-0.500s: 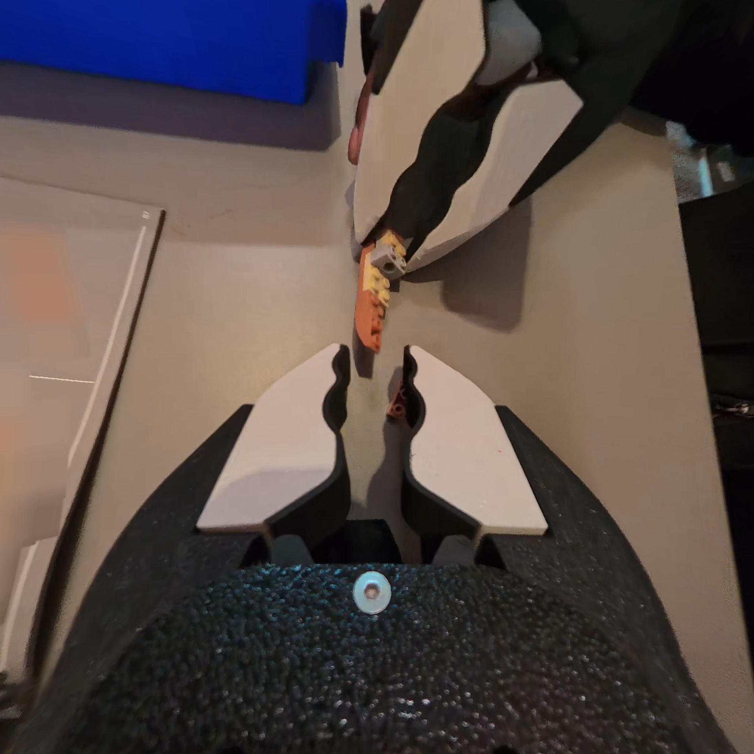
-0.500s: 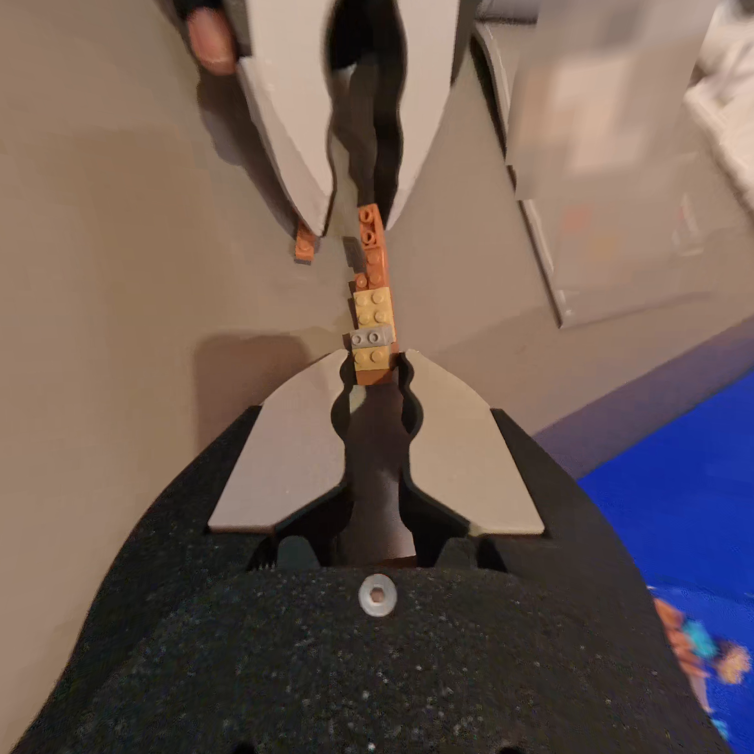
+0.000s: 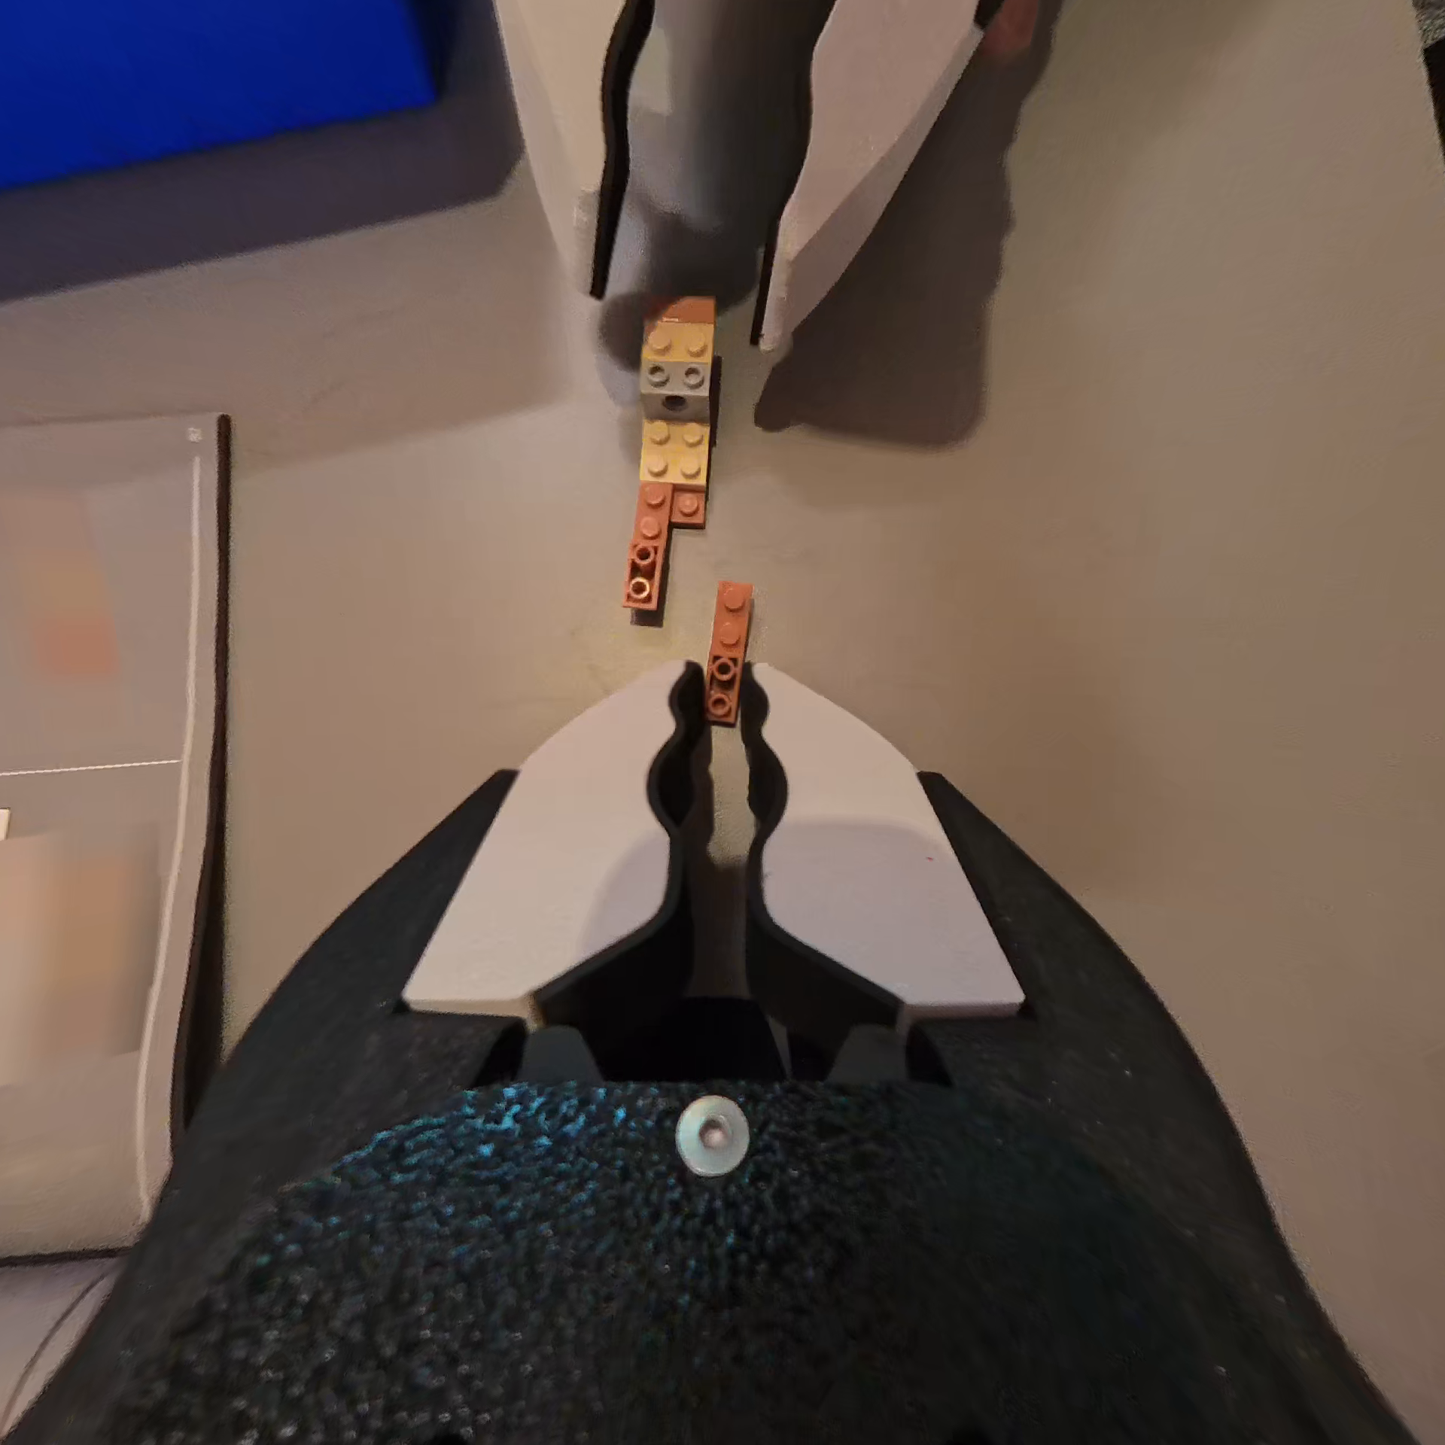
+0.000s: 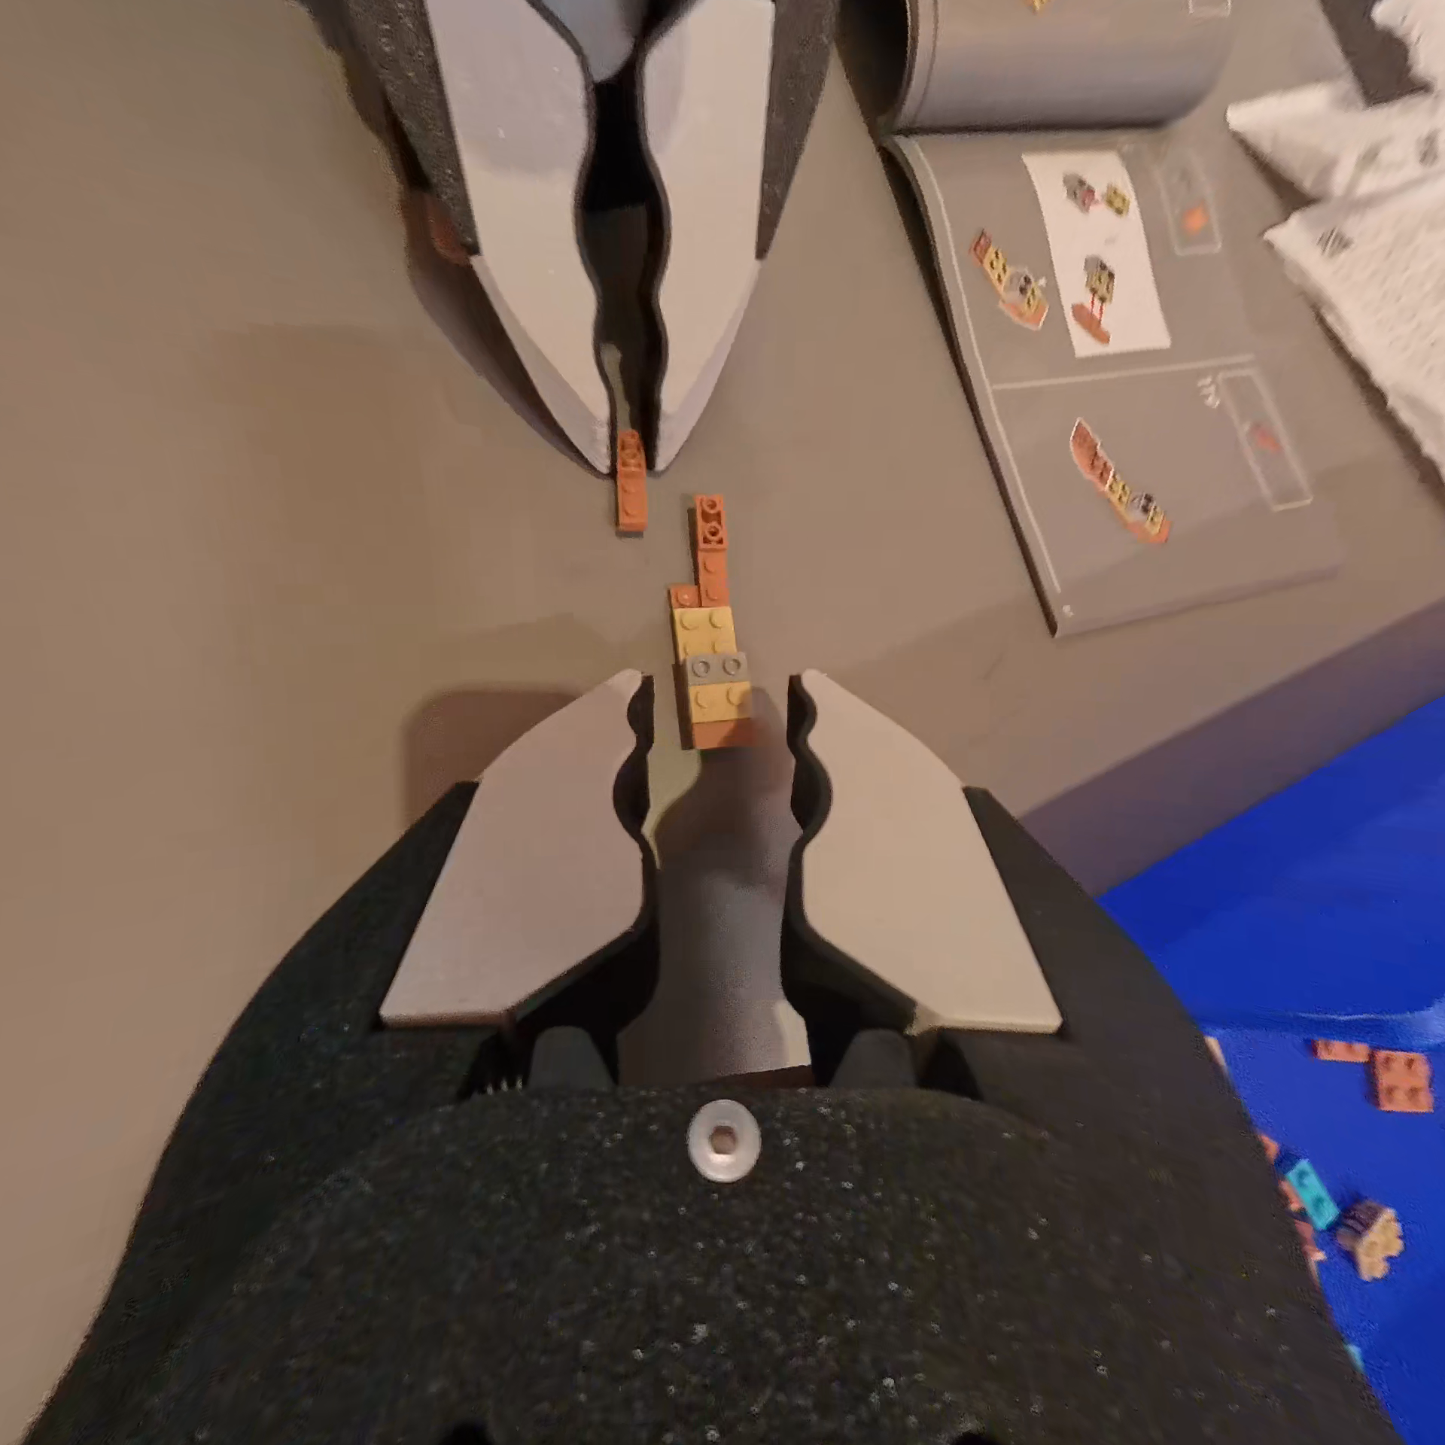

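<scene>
Only the right view is showing loose bricks (image 4: pixel 1400 1091) on blue; left hand-held gripper (image 3: pixel 723 688) is pinching a brown plate (image 3: pixel 729 649), right hand-held gripper (image 4: pixel 715 688) is spreading around the tan-grey-brown build (image 4: pixel 708 665).

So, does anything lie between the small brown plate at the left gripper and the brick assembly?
Nothing visible: only bare table separates the brown plate from the brick assembly; the right gripper straddles its far end.
</scene>
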Demonstrator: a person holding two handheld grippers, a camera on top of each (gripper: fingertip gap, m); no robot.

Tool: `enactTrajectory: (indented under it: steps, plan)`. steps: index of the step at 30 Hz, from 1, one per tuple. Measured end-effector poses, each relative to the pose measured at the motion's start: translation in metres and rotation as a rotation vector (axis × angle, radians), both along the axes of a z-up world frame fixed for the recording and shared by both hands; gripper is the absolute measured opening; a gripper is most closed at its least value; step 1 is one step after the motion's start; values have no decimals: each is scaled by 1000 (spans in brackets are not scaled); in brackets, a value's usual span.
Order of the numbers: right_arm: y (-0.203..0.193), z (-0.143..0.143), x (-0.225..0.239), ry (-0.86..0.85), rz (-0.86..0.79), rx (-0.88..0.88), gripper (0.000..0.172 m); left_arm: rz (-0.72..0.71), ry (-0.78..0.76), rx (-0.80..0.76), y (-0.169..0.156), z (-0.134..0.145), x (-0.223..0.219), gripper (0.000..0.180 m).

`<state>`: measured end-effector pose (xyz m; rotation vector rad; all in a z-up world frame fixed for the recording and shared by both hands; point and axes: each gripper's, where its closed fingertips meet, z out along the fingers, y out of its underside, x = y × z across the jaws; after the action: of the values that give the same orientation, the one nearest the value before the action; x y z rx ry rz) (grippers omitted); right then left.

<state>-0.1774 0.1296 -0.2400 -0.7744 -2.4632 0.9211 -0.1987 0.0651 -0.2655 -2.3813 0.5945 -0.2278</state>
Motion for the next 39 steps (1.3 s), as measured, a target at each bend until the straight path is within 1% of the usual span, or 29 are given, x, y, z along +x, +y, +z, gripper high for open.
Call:
enactTrajectory:
  steps: [3,8,13,17,20,21,23,26,28,33,36,38,39]
  plan:
    - [0,1,1,40,26,48,33,5,-7,0,1,0,2,8]
    - [7,-13,0,9,12,105,33,47,-23,-1,5,3,3,8]
    - [1,-20,2,-29,31,84,18,91,-32,-28,6,2,3,8]
    - [-10,-16,13,-125,50,-19,17,99,-42,-55,1,6,5,8]
    - [-18,-13,27,-293,49,-181,18,54,-49,-83,-9,13,13,8]
    - [-18,-13,28,-323,45,-203,18,32,-42,-80,-11,16,15,8]
    - [-13,-20,28,-337,34,-178,17,5,-23,-60,-13,20,16,8]
    - [-6,-22,21,-285,9,-126,17,8,-4,-30,-10,21,13,8]
    - [-1,-22,16,-207,14,-47,20,4,-3,-18,-7,19,13,8]
    - [7,-10,14,85,120,164,28,10,-2,-26,-5,12,11,9]
    - [15,-5,12,285,193,338,30,10,-2,-22,-5,11,9,9]
    - [20,-5,13,373,247,456,30,7,7,-23,-5,10,8,8]
    - [21,-6,14,400,269,487,30,4,15,-24,-5,8,7,9]
